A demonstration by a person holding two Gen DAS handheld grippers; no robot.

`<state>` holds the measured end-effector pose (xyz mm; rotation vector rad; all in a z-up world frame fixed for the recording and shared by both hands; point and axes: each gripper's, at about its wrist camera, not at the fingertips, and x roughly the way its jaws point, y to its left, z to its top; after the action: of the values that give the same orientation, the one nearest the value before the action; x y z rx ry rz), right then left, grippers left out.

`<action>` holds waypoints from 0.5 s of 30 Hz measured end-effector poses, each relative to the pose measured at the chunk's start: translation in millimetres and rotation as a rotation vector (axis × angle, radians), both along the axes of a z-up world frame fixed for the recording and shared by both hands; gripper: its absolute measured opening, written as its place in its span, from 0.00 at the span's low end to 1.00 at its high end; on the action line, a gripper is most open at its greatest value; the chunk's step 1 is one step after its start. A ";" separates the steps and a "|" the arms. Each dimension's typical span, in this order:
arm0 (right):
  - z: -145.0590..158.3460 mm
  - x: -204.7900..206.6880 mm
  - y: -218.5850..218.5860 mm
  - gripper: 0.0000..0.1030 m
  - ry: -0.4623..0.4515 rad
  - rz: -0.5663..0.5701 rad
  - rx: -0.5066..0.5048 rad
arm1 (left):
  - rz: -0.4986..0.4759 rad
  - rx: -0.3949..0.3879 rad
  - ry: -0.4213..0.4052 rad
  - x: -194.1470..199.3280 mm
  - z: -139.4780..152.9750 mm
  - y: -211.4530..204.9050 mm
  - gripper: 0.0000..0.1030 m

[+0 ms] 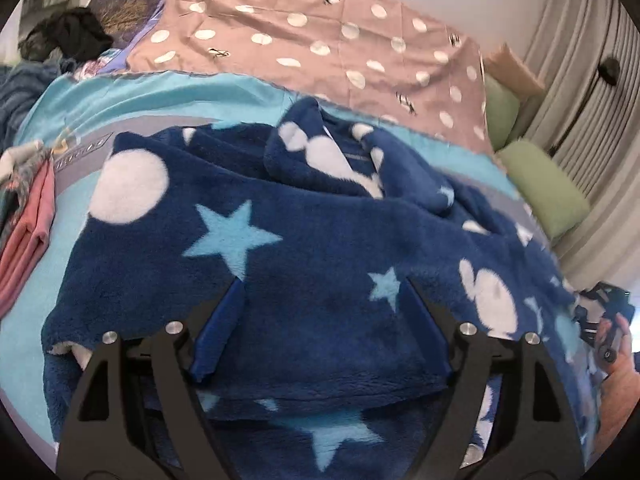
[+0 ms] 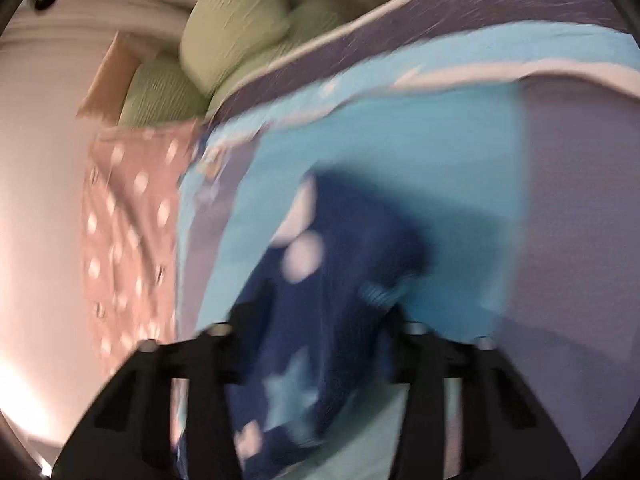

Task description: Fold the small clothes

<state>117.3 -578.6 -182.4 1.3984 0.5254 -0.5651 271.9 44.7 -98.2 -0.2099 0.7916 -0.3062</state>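
A dark blue fleece garment (image 1: 304, 240) with white spots and light blue stars lies spread and partly bunched on the turquoise bedspread (image 1: 132, 100). My left gripper (image 1: 322, 292) hovers low over its near part, open wide, with the blue-padded fingers (image 1: 218, 336) on either side of a flat stretch of fleece and not pinching it. In the blurred right wrist view, my right gripper (image 2: 320, 320) is shut on a bunched end of the same fleece garment (image 2: 340, 248), which stands raised above the bedspread (image 2: 440, 160). A hand with that gripper (image 1: 604, 320) shows at the right edge of the left wrist view.
A pink polka-dot sheet (image 1: 320, 40) covers the far part of the bed. Green pillows (image 1: 544, 184) lie at the right by a ribbed white wall (image 1: 592, 92). Folded pink clothes (image 1: 28, 240) sit at the left edge, dark clothes (image 1: 68, 36) at the far left.
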 end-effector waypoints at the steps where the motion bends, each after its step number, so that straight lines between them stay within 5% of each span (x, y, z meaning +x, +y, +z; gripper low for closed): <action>1: 6.2 6.1 6.2 0.26 0.001 0.021 -0.015 | 0.011 -0.027 0.001 -0.7 -0.2 6.0 0.79; 3: 35.1 28.3 34.0 0.13 -0.016 0.108 -0.117 | 0.040 -0.085 0.003 -1.5 0.1 18.3 0.79; 11: 136.8 96.8 238.1 0.11 -0.315 0.649 -0.367 | 0.076 -0.285 0.011 -0.7 -0.5 57.3 0.81; 15: 155.2 111.5 361.9 0.11 -0.377 0.942 -0.547 | 0.044 -0.334 -0.005 -1.7 -1.9 61.7 0.83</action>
<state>228.8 -216.8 -27.3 0.5907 0.5930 0.3079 270.2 106.3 -100.1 -0.5391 0.7268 -0.3963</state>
